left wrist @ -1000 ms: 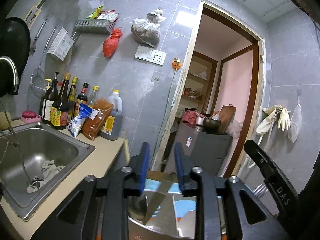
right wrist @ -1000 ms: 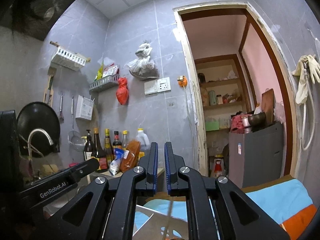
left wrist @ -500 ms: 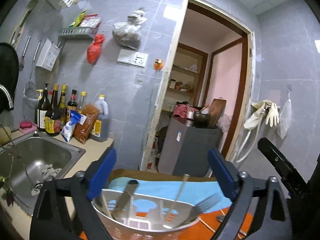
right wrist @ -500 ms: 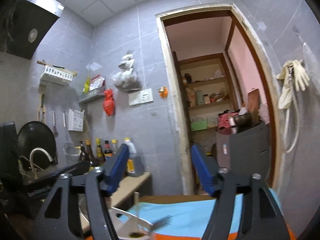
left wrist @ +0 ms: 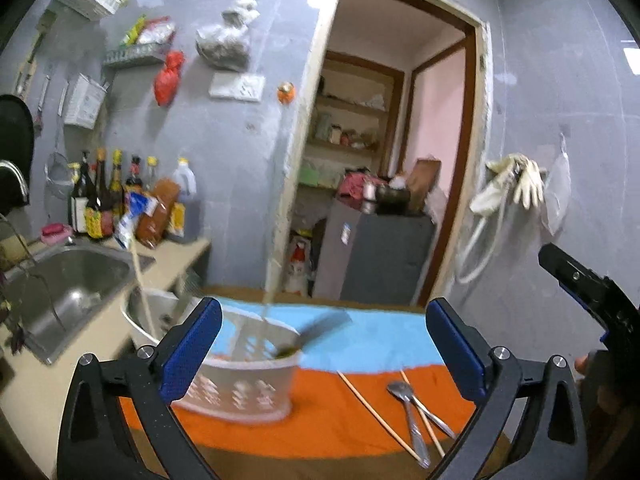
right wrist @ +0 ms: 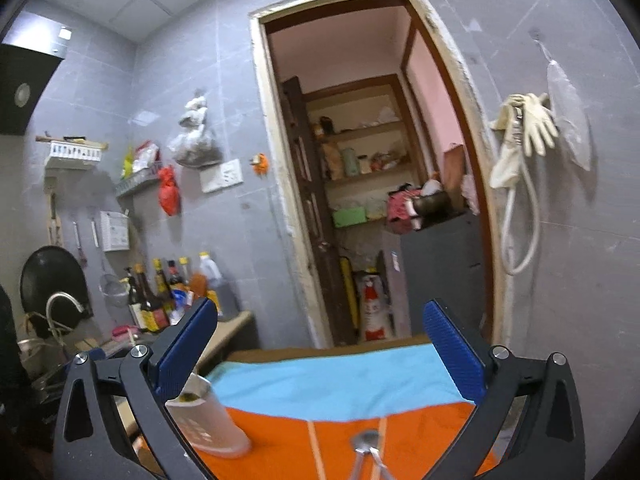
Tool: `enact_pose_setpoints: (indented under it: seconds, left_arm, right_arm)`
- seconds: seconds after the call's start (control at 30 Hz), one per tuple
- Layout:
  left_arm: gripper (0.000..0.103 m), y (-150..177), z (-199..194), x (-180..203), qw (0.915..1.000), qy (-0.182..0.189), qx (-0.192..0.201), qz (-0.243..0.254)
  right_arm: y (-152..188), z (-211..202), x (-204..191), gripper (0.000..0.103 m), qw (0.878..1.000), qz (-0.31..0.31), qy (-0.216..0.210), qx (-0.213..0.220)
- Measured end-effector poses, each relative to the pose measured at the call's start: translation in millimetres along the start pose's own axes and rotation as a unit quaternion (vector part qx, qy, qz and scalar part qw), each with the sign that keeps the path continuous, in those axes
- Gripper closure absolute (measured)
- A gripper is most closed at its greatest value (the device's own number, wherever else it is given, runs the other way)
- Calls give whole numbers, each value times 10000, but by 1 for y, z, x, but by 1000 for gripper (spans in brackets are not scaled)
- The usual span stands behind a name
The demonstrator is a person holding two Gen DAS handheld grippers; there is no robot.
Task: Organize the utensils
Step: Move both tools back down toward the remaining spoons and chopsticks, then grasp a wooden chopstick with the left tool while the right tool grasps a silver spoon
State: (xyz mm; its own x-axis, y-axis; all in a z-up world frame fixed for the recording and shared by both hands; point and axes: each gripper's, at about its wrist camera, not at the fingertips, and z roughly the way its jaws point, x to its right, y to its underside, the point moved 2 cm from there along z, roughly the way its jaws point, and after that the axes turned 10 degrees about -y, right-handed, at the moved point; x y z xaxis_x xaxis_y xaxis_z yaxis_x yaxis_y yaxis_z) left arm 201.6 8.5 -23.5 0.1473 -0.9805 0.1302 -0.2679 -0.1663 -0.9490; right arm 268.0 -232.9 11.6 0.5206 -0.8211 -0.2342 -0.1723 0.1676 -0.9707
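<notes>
A white perforated utensil holder [left wrist: 244, 376] stands on the orange and blue cloth [left wrist: 372, 336], with a fork and chopsticks sticking out of it. It also shows in the right wrist view [right wrist: 208, 420]. A metal spoon [left wrist: 406, 400] and loose chopsticks [left wrist: 378, 418] lie on the cloth to the holder's right. The spoon also shows in the right wrist view [right wrist: 364, 442]. My left gripper [left wrist: 320, 348] is open and empty, above and behind the holder. My right gripper [right wrist: 320, 354] is open and empty above the spoon.
A steel sink [left wrist: 68, 284] sits at the left with sauce bottles [left wrist: 108, 196] behind it. A metal bowl [left wrist: 152, 316] stands beside the holder. A doorway [left wrist: 380, 160] with a grey cabinet [left wrist: 380, 252] lies beyond the table. Gloves [left wrist: 516, 184] hang on the right wall.
Both grippers opened from shut and drew back and up. The holder with its utensils now stands free on the cloth, and the spoon and chopsticks have come into view.
</notes>
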Motion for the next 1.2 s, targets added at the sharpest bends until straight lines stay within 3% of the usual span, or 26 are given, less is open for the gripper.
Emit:
enact_pose_setpoints:
  seconds: [0.2,0.43,0.67,0.73,0.77,0.97,1.13,1.2]
  left_arm:
    - [3,39,28,27,9972,106,-736,5]
    - [3,82,59,46,9924,-44,-1220,147]
    - [3,115,103,58,9780,-42,-2069,265]
    - [4,122,117,60,9718,-42,-2339,286]
    - [4,124,122,60,9704,-31,-2399,284]
    - [8,124,138,66,9666,121,-2537,355]
    - [40,131,157,72,9563,288,-2870,474]
    - [43,130,161,75,9566,320,-2845,541]
  right_arm:
    - [21,-5,35,0,9969,-227,393,-645]
    - [82,16,82,0,9815,-97,837,-1719]
    - [127,41,97,0,9668,72,610,-2480]
    - [141,50,101,11,9586,107,454,-2807]
    - [143,52,101,23,9564,156,374,-2892]
    - [154,65,102,40,9415,361,-173,-3347]
    - [167,77,93,51,9243,159,-205,-3808]
    - [171,78,89,55,9194,29,-164,-3929]
